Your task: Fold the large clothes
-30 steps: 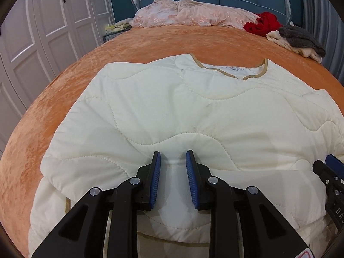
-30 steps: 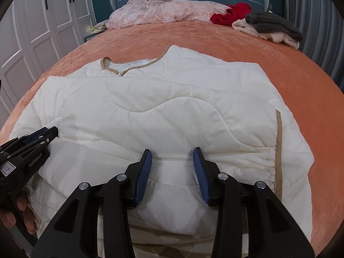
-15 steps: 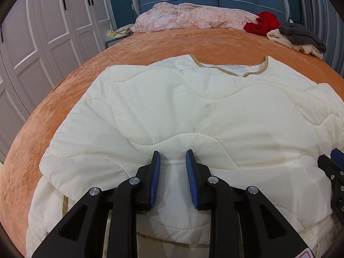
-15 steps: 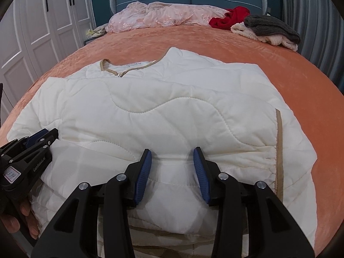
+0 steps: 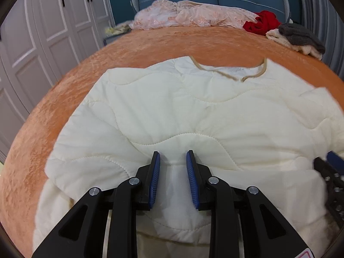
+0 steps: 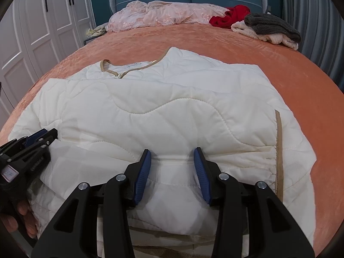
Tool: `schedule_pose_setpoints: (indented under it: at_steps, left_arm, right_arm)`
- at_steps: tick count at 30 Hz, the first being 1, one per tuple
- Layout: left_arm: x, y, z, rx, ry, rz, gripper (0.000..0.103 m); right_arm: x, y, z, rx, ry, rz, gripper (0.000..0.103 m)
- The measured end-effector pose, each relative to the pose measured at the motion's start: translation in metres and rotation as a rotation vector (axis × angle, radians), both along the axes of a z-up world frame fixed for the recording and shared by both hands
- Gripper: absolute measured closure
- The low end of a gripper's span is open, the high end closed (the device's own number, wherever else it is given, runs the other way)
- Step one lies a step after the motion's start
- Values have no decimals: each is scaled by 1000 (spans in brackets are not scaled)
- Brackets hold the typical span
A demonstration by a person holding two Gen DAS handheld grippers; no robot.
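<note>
A large cream quilted jacket (image 5: 193, 116) with tan trim lies on the orange bed, collar at the far side. It also shows in the right wrist view (image 6: 167, 111). Its near hem is folded up over the body. My left gripper (image 5: 172, 161) holds that folded edge on the left, with cloth between its blue pads. My right gripper (image 6: 172, 159) holds the same edge on the right, cloth bunched between its pads. The left gripper also shows at the left edge of the right wrist view (image 6: 40, 135).
The orange bedspread (image 6: 290, 81) reaches around the jacket. At the headboard lie a pink lace garment (image 6: 163, 15), a red garment (image 6: 232, 15) and a grey and cream pile (image 6: 271, 30). White wardrobe doors (image 5: 43, 32) stand to the left.
Both grippers have risen and drawn back a little with the folded edge. The jacket looks farther off and the fold is more taut.
</note>
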State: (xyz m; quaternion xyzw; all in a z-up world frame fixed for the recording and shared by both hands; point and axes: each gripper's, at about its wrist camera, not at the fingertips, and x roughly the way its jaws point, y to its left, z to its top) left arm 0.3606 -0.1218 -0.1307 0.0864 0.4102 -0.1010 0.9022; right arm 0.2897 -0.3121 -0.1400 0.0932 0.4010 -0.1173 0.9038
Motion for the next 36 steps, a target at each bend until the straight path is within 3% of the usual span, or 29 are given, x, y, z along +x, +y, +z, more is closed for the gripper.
schedule_pose_setpoints:
  at_steps: [1,4,7,9,12,14,19,25,26,27,28,29,32,36]
  left_arm:
    - [1,7,10,-30,12,-14,70]
    - [15,30,41,-89,-23,-19,57]
    - [51,46,60,-113,-19,15,53]
    - [93,62,64,-161,34,85,53]
    - [143,80,61,-217,82,183,53]
    - [168,84,54,-211,91,216,53]
    - [205,80,28,-216,124,214,53]
    - [211,73,-10,-166,114,207,53]
    - [209,73,-13,-161,94,206,53]
    - [206,72,-15,-155,73,207,52]
    - [205,70,-16,-149,65,208,52]
    - [204,69,-16,-136,54,210,52]
    - [202,68,-18,-122,37,212,51]
    - [201,69,-19,-128,26,210,49]
  right_arm:
    - [-1,1,8,2,-2,10,48]
    - [5,6,32,26,-50,73,47]
    - [41,14,53,76,-74,134,47]
    - [73,17,60,154,-88,174,47]
    - [131,20,59,315,-86,205,47]
    - [165,24,54,379,-72,206,47]
    - [242,36,31,399,-19,209,47]
    - [286,55,-10,385,116,253,48]
    - [285,58,-13,373,104,257,50]
    - [282,59,-13,367,88,267,63]
    - [280,61,-15,384,82,293,96]
    - [278,62,-17,392,79,304,101]
    - [268,61,-10,358,11,308,102]
    - [262,55,-16,347,-15,253,103]
